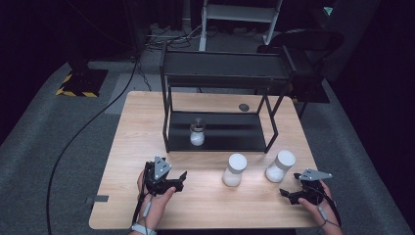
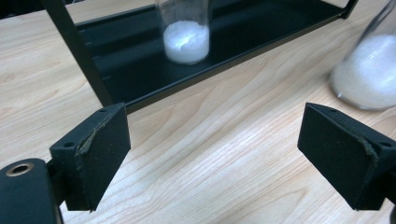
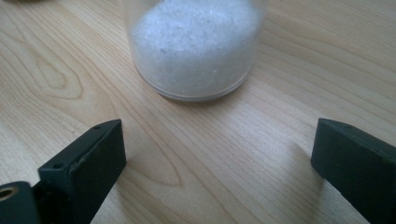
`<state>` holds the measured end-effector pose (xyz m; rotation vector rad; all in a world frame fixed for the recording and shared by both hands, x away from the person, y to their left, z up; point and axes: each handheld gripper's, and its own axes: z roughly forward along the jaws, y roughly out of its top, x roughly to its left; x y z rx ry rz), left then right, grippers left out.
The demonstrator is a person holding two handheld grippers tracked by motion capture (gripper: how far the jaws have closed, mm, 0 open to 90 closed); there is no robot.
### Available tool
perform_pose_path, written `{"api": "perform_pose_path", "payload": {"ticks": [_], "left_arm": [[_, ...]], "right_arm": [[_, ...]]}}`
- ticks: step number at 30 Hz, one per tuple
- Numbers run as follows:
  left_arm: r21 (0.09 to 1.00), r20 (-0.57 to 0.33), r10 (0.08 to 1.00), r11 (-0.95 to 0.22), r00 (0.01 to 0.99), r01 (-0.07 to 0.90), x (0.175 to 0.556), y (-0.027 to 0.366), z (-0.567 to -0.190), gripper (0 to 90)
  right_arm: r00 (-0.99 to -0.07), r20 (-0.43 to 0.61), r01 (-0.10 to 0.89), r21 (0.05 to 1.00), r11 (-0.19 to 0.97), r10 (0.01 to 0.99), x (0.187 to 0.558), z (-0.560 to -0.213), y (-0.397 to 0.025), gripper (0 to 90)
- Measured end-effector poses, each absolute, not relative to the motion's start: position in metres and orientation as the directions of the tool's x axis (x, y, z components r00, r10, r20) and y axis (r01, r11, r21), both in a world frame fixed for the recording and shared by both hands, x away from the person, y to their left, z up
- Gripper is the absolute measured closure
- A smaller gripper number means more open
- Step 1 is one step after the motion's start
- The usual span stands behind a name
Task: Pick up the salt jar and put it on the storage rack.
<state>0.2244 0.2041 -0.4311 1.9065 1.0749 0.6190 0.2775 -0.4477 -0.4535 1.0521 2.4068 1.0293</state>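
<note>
**Both jaws wide, jars ahead**

My right gripper [image 3: 215,163] stands spread wide over bare wood, a white-filled jar [image 3: 196,46] just beyond it at the top centre, untouched. My left gripper [image 2: 215,154] gapes too, open table [image 2: 224,140] between its jaws. The second jar [image 2: 369,70] sits at the right edge, the black rack [image 2: 116,74] crosses the upper frame, a small jar [image 2: 187,35] on its lower shelf.

Three jars of white powder in all: one small jar [image 1: 197,134] on the lower shelf of the single black rack [image 1: 222,73]; two white-capped jars, one [image 1: 234,170] beside the other [image 1: 280,166], on the one wooden table [image 1: 147,122]. Two grippers, the left [image 1: 181,180] and the right [image 1: 286,192]; one dark disc [image 1: 243,107] behind the rack.
</note>
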Motion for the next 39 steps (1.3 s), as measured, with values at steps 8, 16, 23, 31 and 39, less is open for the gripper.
{"api": "perform_pose_path", "payload": {"ticks": [8,16,23,31,39], "left_arm": [[0.838,0.019,0.866,-0.287,0.5,0.464,0.224,0.202,-0.443,9.6],[0.818,-0.002,0.868,-0.284,0.497,0.499,0.226,0.203,-0.451,10.9],[0.796,-0.005,0.866,-0.3,0.501,0.526,0.229,0.204,-0.453,10.8],[0.762,0.007,0.866,-0.328,0.5,0.558,0.232,0.2,-0.453,10.7],[0.709,-0.013,0.874,-0.335,0.486,0.621,0.242,0.199,-0.453,9.5]], "right_arm": [[-0.678,-0.003,0.505,0.724,0.47,0.735,0.278,-0.454,-0.448,2.8],[-0.678,-0.003,0.505,0.724,0.469,0.735,0.278,-0.454,-0.448,2.8],[-0.678,-0.003,0.505,0.724,0.469,0.735,0.278,-0.454,-0.448,2.8],[-0.678,-0.003,0.505,0.724,0.469,0.735,0.278,-0.454,-0.448,2.8],[-0.678,-0.003,0.505,0.724,0.469,0.735,0.278,-0.454,-0.448,2.8]]}}
